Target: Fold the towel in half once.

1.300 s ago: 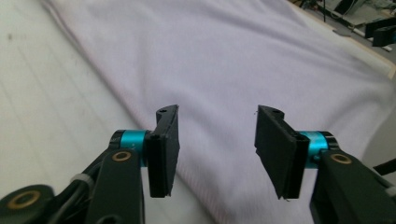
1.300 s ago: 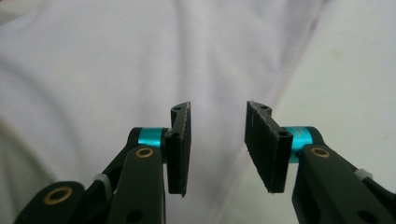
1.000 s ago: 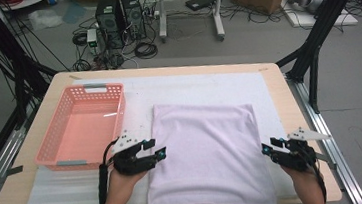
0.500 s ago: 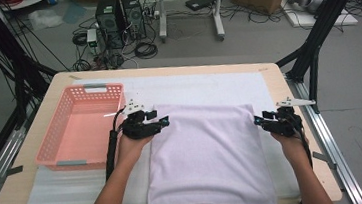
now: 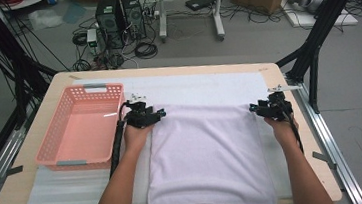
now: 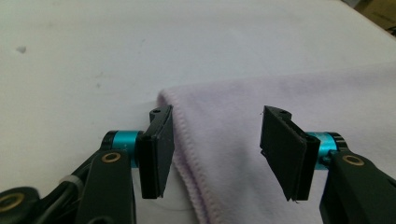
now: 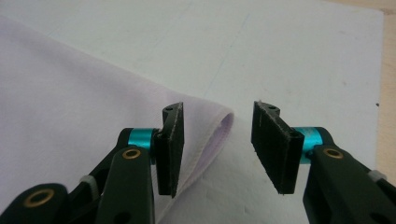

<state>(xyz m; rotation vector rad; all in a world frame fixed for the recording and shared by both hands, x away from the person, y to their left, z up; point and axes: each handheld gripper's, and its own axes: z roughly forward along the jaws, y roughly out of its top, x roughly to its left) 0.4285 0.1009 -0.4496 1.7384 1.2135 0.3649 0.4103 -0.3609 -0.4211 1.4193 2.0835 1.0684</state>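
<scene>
towel (image 5: 206, 152) far corners between both open grippers

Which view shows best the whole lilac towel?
The high view: the full towel lies flat beside the pink basket. The left gripper view and the right gripper view each show one far corner between open tongs.

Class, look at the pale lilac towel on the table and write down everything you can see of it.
The towel is pale lilac, soft and fleecy-looking, with a stitched hem along its edge. It lies flat as a rough rectangle, apparently folded double, on the white mat right of the pink basket. Its near edge reaches the table's front. The left gripper stands open astride the far left corner; the right gripper stands open around the far right corner. Neither has closed on the cloth.
</scene>
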